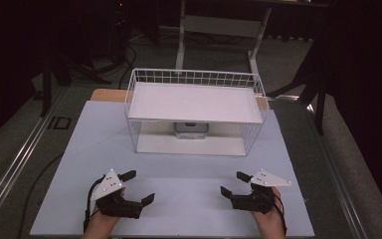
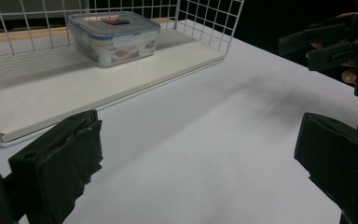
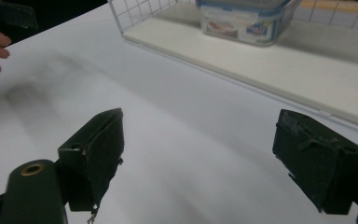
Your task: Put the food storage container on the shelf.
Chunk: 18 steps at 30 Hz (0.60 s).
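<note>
Dark surroundings frame a pale desk [image 1: 179, 194], on which a white wire rack [image 1: 195, 112] is set. A lidded box [image 2: 113, 36] is seen on its lower shelf. Both the left gripper [image 1: 138, 186] and right gripper [image 1: 235, 183] are held wide open, empty, near the front edge.

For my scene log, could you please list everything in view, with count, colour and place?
Wire rack: one, white, two shelves, far half of the table.
Food container: one, clear with a blue-rimmed lid, on the rack's lower shelf.
Table: one, pale blue-white top.
Desk frame: one, white, on the floor beyond the table.
Left tongs: one, black, open, near left of the table.
Right tongs: one, black, open, near right.
</note>
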{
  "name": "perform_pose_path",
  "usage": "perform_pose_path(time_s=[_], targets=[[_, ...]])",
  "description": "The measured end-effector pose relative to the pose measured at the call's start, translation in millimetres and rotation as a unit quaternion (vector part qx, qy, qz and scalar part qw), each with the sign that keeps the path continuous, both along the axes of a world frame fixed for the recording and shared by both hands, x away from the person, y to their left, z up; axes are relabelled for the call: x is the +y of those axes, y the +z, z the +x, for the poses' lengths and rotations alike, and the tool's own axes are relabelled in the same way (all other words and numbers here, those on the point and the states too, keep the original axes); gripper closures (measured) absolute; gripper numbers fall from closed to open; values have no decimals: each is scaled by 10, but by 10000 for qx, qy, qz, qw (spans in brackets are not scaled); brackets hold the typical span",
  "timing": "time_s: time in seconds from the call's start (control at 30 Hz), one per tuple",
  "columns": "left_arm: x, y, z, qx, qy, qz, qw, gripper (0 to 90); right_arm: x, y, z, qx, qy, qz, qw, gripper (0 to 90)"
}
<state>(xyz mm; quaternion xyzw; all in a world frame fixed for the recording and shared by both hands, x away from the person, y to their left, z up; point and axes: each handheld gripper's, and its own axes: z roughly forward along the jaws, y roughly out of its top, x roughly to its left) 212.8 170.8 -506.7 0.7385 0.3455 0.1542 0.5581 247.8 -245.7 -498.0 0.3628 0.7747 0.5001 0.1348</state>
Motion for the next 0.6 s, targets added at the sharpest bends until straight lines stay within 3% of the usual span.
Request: perform_pose_path(time_s=[0.1,0.23,0.4,0.6], targets=[[4,2,-2,-2,-15,-9,10000,17,-35,-7,9,14,88,65,9999,162],[11,-3,6,-1,-23,6,10000,17,-85,-26,40,23,412,206,9989,146],[7,-15,21,19,-51,-4,10000,17,-144,-56,106,-58,582,174,9981,146],[20,-18,35,33,-66,-48,10000,17,-197,-112,172,32,430,199,9989,146]])
